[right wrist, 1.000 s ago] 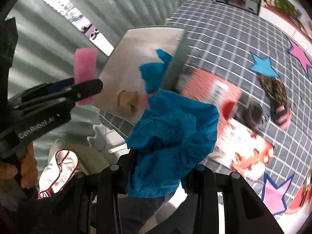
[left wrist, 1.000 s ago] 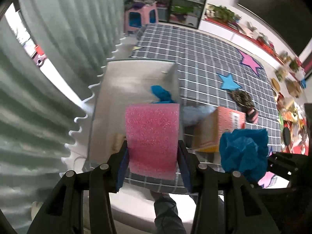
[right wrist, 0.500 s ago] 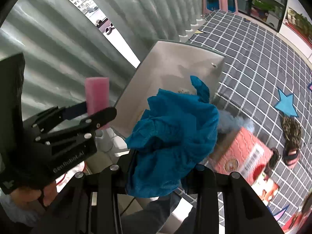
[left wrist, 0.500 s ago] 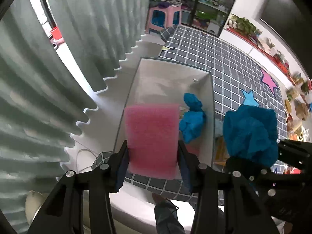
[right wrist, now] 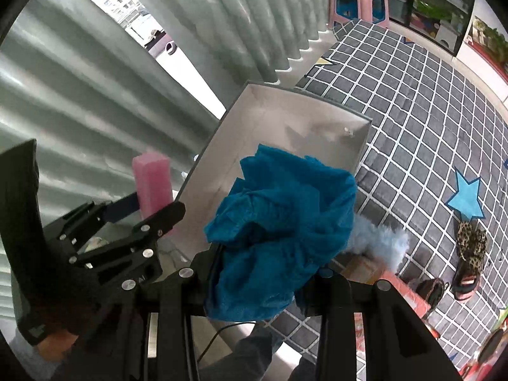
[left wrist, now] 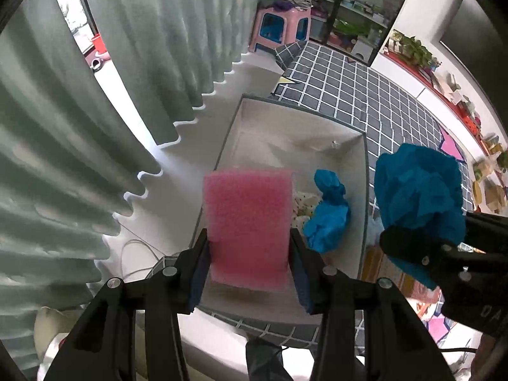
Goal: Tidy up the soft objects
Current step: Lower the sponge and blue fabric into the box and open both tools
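Gripping pink sponge [left wrist: 249, 225] in left gripper [left wrist: 249, 262], blue cloth [right wrist: 282, 231] in right gripper [right wrist: 263, 285], above box [left wrist: 297, 127].

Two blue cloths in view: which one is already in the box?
The smaller blue cloth, lying inside the white box beside a spotted fabric item. The bigger blue cloth is clamped in the right gripper, held above the box.
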A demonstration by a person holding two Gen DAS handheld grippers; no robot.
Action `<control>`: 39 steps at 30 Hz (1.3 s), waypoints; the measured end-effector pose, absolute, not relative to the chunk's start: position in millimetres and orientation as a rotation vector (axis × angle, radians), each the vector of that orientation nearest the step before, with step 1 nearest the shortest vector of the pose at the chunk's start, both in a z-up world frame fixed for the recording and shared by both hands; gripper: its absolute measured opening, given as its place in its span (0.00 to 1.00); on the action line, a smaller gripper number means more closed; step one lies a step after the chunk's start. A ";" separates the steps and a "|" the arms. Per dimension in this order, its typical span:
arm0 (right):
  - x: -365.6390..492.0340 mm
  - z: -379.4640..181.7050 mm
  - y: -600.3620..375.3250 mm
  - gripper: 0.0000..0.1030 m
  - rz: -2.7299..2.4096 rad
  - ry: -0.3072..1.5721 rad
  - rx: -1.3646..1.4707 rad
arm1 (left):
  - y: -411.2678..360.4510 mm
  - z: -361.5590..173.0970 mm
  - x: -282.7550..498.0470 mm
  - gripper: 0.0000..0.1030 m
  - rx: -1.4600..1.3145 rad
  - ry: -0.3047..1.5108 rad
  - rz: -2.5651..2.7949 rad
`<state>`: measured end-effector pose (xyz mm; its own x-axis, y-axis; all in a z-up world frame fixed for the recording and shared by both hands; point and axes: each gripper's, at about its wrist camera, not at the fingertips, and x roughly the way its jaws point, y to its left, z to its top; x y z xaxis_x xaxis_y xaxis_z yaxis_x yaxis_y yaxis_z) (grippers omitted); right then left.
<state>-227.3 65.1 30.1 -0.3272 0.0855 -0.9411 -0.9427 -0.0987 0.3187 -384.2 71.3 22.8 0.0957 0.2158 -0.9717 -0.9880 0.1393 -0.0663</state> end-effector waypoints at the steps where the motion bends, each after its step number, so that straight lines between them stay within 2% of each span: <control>1: -226.3 29.2 68.6 0.37 1.556 1.325 -1.019 | 73.9 20.1 -383.2 0.49 -0.992 1.047 1.153; 15: -214.7 8.3 114.4 0.37 1.501 1.375 -0.982 | 105.9 -11.9 -367.8 0.49 -1.038 1.078 1.177; 39: -210.8 -27.6 127.4 0.37 1.428 1.467 -0.995 | 115.1 -40.9 -368.1 0.49 -1.095 1.134 1.170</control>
<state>-210.8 127.4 -27.6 -0.3334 0.0136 -0.9427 -0.9420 0.0364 0.3337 -368.1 115.1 -40.9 0.0475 0.1053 -0.9933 -0.9961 0.0786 -0.0394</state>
